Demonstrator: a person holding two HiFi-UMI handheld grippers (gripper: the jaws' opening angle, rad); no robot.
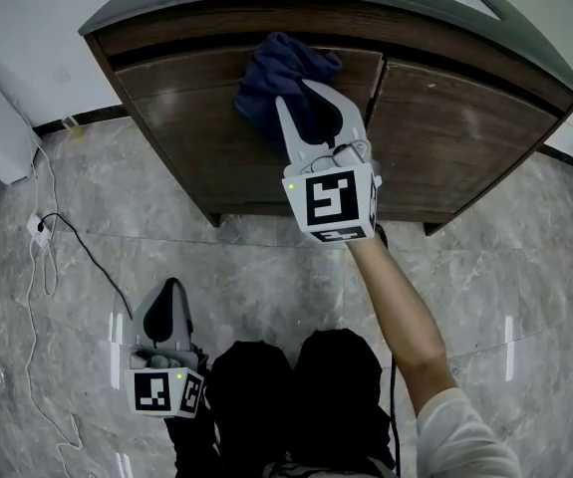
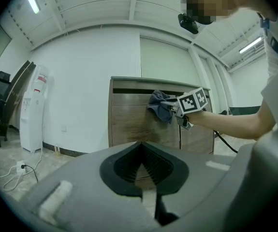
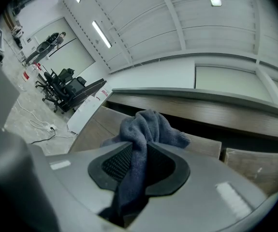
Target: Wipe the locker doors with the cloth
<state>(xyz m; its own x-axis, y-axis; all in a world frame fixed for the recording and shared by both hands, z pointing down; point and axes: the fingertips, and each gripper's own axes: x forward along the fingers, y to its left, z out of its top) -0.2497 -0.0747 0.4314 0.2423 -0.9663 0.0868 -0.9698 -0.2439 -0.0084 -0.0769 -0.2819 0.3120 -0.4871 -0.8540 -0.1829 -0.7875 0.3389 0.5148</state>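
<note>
The right hand-held gripper (image 1: 306, 103) is held out level, its jaws pinching a dark blue terry cloth (image 1: 276, 68). In the right gripper view the cloth (image 3: 146, 127) fills the gap of the hand-held gripper (image 3: 139, 153) and bunches out past the tips. Its lower end runs down out of sight inside the jaws.

The bunch lies against the upper part of the left door (image 1: 196, 118) of a low wooden locker (image 1: 366, 23), close to the seam with the right door (image 1: 465, 127). The left gripper view, from the side, shows the cloth (image 2: 160, 105) touching the door front. How hard it presses cannot be told. The locker's far right end is cut off in the head view.

A bare forearm (image 1: 396, 297) runs back from this gripper to the person, whose dark-clothed knees (image 1: 296, 386) fill the near edge.

The left hand-held gripper (image 1: 169, 297) hangs low at the near left, well apart from the locker, above the grey marble floor (image 1: 485, 267). Its jaws (image 2: 141, 163) are pressed together at the tips with nothing between them.

Far left, a white cable (image 1: 37, 297) trails across the floor. A white water dispenser (image 2: 32, 105) stands against the wall.
</note>
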